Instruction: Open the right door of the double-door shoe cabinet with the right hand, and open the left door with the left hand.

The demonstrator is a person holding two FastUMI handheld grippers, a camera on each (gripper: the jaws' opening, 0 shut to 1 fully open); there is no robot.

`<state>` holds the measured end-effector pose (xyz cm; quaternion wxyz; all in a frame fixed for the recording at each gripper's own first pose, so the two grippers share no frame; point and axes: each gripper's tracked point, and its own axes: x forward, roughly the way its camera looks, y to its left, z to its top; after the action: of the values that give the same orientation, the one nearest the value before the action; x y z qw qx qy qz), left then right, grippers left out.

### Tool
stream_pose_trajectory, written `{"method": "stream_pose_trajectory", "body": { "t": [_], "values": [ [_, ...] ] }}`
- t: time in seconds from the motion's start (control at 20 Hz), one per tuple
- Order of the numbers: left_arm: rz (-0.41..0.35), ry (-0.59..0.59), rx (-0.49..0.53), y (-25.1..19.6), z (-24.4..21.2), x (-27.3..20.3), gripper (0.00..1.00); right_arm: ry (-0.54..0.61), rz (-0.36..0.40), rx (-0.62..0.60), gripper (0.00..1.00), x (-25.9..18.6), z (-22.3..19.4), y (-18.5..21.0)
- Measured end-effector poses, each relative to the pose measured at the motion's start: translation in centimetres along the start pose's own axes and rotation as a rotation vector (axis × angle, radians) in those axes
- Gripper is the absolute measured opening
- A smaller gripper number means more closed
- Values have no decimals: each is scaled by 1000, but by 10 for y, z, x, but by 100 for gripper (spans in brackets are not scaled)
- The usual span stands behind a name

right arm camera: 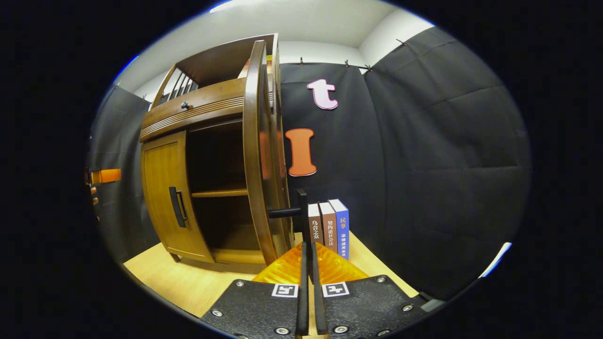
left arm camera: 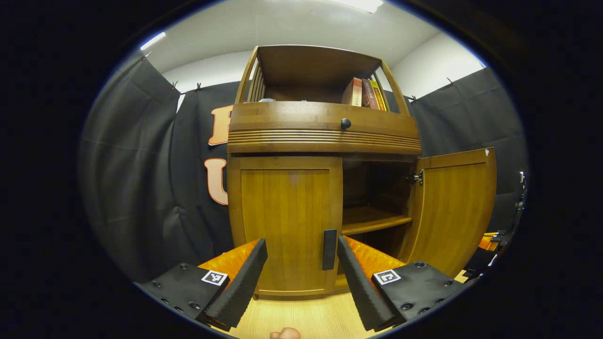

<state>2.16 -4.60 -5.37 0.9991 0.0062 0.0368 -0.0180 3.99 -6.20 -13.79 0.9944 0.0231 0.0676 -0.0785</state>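
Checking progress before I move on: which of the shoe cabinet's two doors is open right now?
The right door, swung out to expose the inner shelf. The left door is flush shut, its black handle between the open left hand-held gripper fingers.

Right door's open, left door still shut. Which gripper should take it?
Left. The left gripper is open with the left door's handle between its fingers; the right gripper is shut on the right door's handle.

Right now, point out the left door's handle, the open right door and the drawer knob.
left door's handle [left arm camera: 329, 249]: left gripper view, middle of the black bar.
open right door [left arm camera: 453, 207]: left gripper view, inner panel.
drawer knob [left arm camera: 346, 124]: left gripper view, its round face.
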Motion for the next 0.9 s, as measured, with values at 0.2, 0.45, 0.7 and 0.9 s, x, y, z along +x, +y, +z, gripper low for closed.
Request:
{"method": "stream_pose_trajectory", "body": {
  "t": [0.2,0.45,0.7,0.9],
  "values": [
    [-1,14,-13,-1,-12,19,95,-35,-18,-11,20,-10,12,-6],
    [18,15,-1,-6,-28,46,95,-52,-21,-15,6,-15,14,-5],
    [12,13,33,-22,-49,77,95,-78,-38,-31,31,-19,23,-6],
    [6,10,35,-33,-65,94,95,-85,-28,-24,41,-21,27,-3]
  ]
}}
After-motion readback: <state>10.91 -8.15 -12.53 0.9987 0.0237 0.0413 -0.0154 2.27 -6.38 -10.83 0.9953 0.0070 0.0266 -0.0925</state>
